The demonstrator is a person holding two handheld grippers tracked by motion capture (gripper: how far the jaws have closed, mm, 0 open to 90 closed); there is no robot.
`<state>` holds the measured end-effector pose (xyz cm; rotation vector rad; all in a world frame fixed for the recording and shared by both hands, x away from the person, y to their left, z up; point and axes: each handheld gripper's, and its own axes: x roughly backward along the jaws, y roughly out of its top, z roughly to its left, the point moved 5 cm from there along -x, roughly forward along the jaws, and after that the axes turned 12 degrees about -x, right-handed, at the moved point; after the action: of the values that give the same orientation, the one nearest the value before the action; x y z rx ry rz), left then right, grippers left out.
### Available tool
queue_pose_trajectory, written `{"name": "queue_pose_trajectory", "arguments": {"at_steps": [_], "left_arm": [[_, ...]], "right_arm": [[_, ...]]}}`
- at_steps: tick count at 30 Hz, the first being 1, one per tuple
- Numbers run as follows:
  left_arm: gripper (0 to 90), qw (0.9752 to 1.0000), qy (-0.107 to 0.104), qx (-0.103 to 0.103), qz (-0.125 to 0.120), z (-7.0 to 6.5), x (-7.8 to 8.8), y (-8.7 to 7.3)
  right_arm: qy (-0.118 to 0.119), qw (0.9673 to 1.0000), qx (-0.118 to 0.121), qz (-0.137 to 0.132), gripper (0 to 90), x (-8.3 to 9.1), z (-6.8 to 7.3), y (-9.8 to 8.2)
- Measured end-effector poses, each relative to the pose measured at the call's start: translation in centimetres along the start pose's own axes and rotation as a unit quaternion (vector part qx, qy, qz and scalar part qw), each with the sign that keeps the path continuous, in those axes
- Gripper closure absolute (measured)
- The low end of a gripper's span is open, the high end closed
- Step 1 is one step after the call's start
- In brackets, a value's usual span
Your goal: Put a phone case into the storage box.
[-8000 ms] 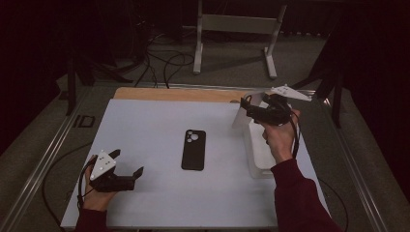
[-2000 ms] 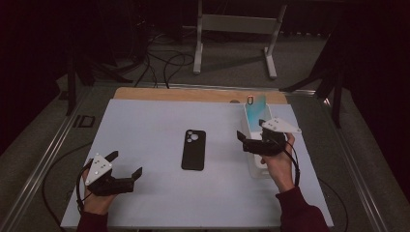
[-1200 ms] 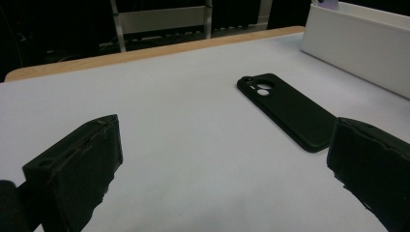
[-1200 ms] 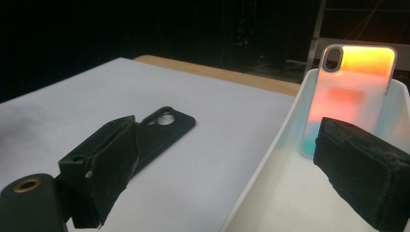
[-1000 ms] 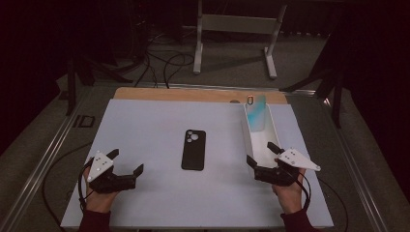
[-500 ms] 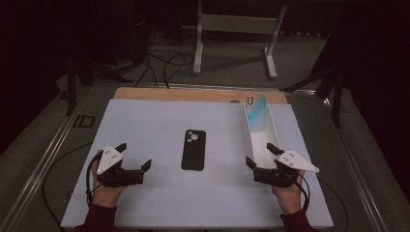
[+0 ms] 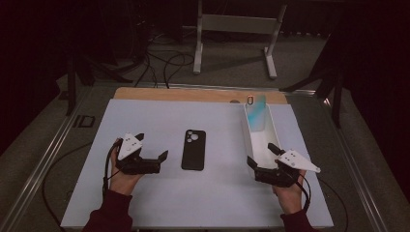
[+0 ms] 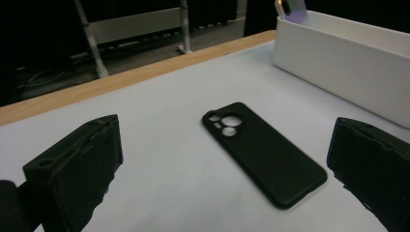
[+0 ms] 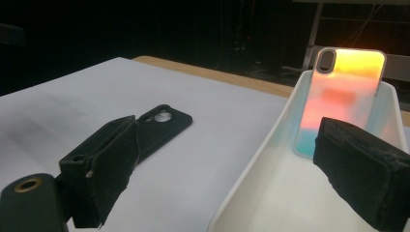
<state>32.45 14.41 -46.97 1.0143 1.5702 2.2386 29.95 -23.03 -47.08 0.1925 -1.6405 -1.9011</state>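
Since half a second ago the left hand-held gripper [image 7: 164, 155] has edged inward toward the middle, while the right hand-held gripper [image 7: 262, 153] stays where it was at the near end of the tray; the iridescent case has been standing in that tray for the last two seconds.

The white surface [image 7: 145, 121] carries everything. Along its right side runs the long white tray [image 7: 247, 140], with the iridescent phone case [image 7: 256, 115] leaning upright against its far wall. In the middle lies the black phone case [image 7: 194, 149], flat, back up, camera cutouts toward the far edge, well apart from the tray.

The left hand-held gripper is just beside the black case's left edge, jaws spread wide and empty; in the left gripper view the case [image 8: 263, 152] lies between and beyond them. The right hand-held gripper is likewise wide open and holds nothing, with one jaw over the tray's interior [image 9: 270, 193] and the other outside its wall.

The black case looks light, thin and probably somewhat flexible, though the dim light makes its material hard to judge. Lying flat, it offers little to pinch; taking it across the long edges near the middle, or tipping up one edge first, seems the safest hold.
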Motion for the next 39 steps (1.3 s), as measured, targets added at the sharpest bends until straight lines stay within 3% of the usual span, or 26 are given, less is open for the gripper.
{"name": "queue_pose_trajectory", "arguments": {"at_steps": [12,19,27,31,33,34,36,37,38,39], "left_arm": [[0.0,0.9993,-0.033,-0.011,0.009,-1.9,-4.0,0.8],[0.2,0.9985,-0.049,-0.010,0.020,-2.5,-5.4,0.9],[7.9,0.9970,-0.066,-0.013,0.037,-3.9,-7.3,1.2],[18.1,0.9958,-0.074,-0.023,0.050,-4.9,-8.3,1.2],[32.5,0.9947,-0.084,-0.029,0.051,-5.4,-8.7,1.2],[38.0,0.9927,-0.101,-0.038,0.054,-5.9,-9.1,1.1],[42.6,0.9919,-0.107,-0.041,0.056,-6.2,-9.3,1.1],[52.1,0.9908,-0.114,-0.043,0.059,-6.5,-9.5,1.1],[56.6,0.9884,-0.124,-0.051,0.071,-7.2,-10.0,1.0],[61.6,0.9877,-0.126,-0.055,0.075,-7.4,-10.3,1.0]], "right_arm": [[-0.001,1.0000,0.002,0.000,8.5,0.0,0.0,0.0],[-0.001,1.0000,0.004,-0.001,8.5,0.0,0.0,0.0],[-0.001,1.0000,0.005,-0.001,8.5,0.0,0.1,0.0],[-0.001,1.0000,0.006,-0.001,8.5,0.0,0.2,-0.1],[-0.001,1.0000,0.007,-0.001,8.5,-0.1,0.2,-0.1],[-0.001,1.0000,0.009,-0.002,8.5,-0.1,0.2,-0.1],[-0.001,1.0000,0.008,-0.002,8.5,-0.1,0.2,0.0],[-0.001,1.0000,0.009,-0.002,8.5,-0.1,0.2,0.0],[-0.001,1.0000,0.009,-0.002,8.5,-0.1,0.2,0.0],[-0.001,1.0000,0.010,-0.001,8.5,-0.1,0.2,-0.1]]}}
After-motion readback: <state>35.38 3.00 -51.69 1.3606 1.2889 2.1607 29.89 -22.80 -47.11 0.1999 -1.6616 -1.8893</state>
